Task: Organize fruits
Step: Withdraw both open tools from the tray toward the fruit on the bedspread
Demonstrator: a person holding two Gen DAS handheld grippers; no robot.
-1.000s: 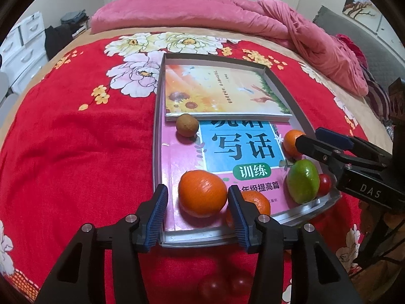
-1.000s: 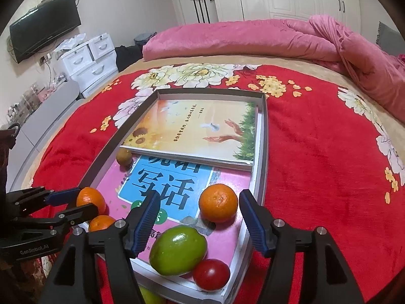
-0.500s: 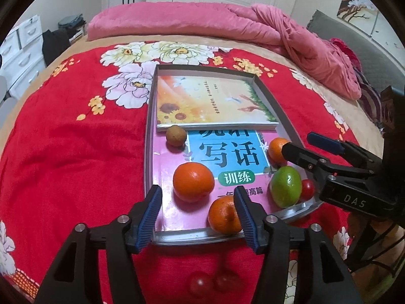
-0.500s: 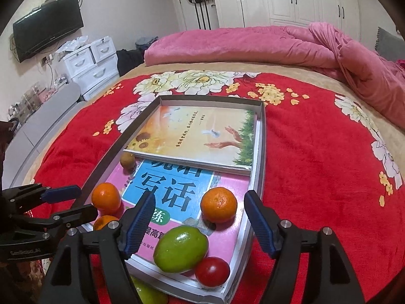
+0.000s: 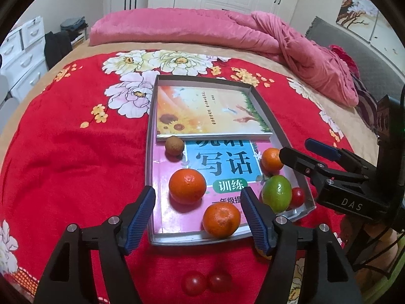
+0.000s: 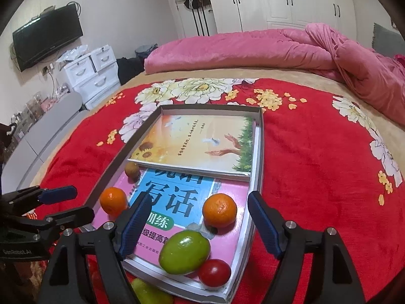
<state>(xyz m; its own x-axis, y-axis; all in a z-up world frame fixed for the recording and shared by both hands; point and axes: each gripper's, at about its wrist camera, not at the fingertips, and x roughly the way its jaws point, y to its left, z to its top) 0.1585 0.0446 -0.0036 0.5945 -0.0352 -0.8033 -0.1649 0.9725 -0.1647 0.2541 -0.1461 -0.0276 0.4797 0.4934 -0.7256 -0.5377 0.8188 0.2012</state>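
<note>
A shallow grey tray (image 5: 149,152) lies on the red flowered bedspread, with two books inside. On the books rest three oranges (image 5: 187,186) (image 5: 221,219) (image 5: 270,159), a green fruit (image 5: 276,193), a red tomato (image 5: 297,196) and a small brown fruit (image 5: 174,145). My left gripper (image 5: 198,202) hovers over the tray's near end. Its jaws are opening, and the pads touch neither of the two oranges below. My right gripper (image 6: 200,202) hangs above an orange (image 6: 219,210), the green fruit (image 6: 184,252) and the tomato (image 6: 214,272). Its jaws are also opening, with nothing gripped.
Two red tomatoes (image 5: 195,282) (image 5: 219,281) and another green fruit (image 6: 146,291) lie on the bedspread in front of the tray (image 6: 260,152). A rolled pink quilt (image 5: 202,27) crosses the far end of the bed. White drawers (image 6: 88,76) stand to the left.
Both grippers' jaws have spread wider. The left gripper has lifted back from the large orange, which stays in the tray. The right gripper has hardly moved.
</note>
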